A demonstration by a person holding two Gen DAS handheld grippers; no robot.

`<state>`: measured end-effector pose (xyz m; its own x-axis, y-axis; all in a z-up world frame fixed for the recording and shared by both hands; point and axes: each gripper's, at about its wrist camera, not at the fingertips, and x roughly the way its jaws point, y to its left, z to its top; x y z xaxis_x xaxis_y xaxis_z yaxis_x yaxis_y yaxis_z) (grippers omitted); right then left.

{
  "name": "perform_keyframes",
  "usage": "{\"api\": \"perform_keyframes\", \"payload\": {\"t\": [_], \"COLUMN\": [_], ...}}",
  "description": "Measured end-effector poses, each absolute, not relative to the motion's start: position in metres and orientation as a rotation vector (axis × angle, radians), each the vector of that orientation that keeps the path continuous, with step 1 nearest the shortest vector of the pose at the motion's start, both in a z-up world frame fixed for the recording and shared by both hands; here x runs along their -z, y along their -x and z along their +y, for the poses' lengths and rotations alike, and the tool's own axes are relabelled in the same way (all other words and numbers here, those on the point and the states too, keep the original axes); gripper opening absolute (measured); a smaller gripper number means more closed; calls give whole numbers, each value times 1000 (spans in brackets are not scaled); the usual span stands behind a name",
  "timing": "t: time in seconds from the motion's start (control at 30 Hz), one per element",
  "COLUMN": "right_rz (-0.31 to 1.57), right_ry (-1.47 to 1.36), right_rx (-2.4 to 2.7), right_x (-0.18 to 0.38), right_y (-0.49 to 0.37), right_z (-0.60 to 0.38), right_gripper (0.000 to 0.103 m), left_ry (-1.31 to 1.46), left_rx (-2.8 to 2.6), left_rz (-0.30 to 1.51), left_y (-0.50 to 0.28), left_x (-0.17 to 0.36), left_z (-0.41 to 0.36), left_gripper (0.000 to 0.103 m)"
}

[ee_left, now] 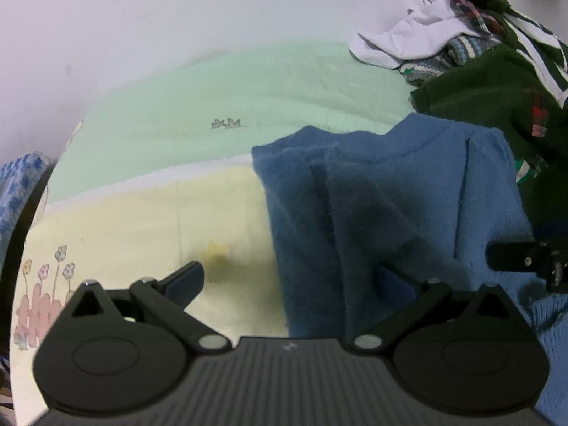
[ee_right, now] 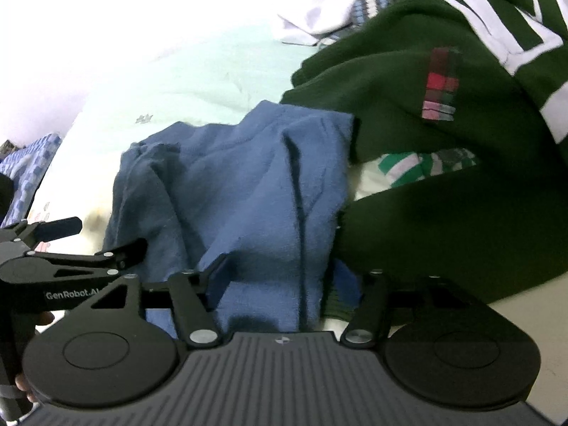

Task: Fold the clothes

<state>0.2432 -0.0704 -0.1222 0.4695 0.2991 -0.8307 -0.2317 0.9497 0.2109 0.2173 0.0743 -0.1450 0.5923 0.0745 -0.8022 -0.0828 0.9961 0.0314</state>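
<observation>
A blue fleece garment [ee_left: 390, 191] lies partly folded on the bed, with vertical creases down its middle. My left gripper [ee_left: 291, 273] is open at its near left edge: the left finger [ee_left: 184, 280] hangs over the yellow sheet and the right finger [ee_left: 394, 280] is over the blue cloth. In the right wrist view the same blue garment [ee_right: 248, 184] runs between the wide-apart fingers of my right gripper [ee_right: 280, 266], which is open over its near edge. The left gripper [ee_right: 103, 238] shows there at the left, also open.
A dark green garment with white stripes [ee_right: 443, 142] lies heaped at the right, touching the blue one. White and plaid clothes [ee_left: 426, 25] are piled at the back right. The bed sheet [ee_left: 177, 113] is pale green and yellow against a white wall. A blue checked cloth [ee_left: 17, 184] lies far left.
</observation>
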Motion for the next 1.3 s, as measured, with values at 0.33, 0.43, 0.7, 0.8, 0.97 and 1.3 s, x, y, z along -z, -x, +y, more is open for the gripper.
{"api": "perform_keyframes", "payload": {"t": [0.33, 0.43, 0.7, 0.8, 0.97, 1.3], "right_rz": [1000, 981, 958, 942, 926, 934], "right_ry": [-46, -66, -106, -72, -37, -67], "right_rx": [-352, -335, -321, -322, -325, -325], "right_x": [121, 114, 121, 123, 126, 123], "right_y": [-243, -255, -280, -283, -291, -298], "right_z": [-74, -81, -81, -75, -67, -76], "right_gripper": [63, 59, 62, 64, 72, 59], "left_ry": [14, -58, -25, 18, 95, 150], "left_rx": [-35, -30, -85, -87, -84, -56], "left_rz": [948, 929, 928, 945, 962, 963], "left_y": [-219, -222, -243, -252, -265, -265], "left_x": [144, 140, 139, 143, 146, 144], "left_z": [83, 75, 80, 81, 88, 106], "left_gripper": [102, 103, 102, 103, 103, 103]}}
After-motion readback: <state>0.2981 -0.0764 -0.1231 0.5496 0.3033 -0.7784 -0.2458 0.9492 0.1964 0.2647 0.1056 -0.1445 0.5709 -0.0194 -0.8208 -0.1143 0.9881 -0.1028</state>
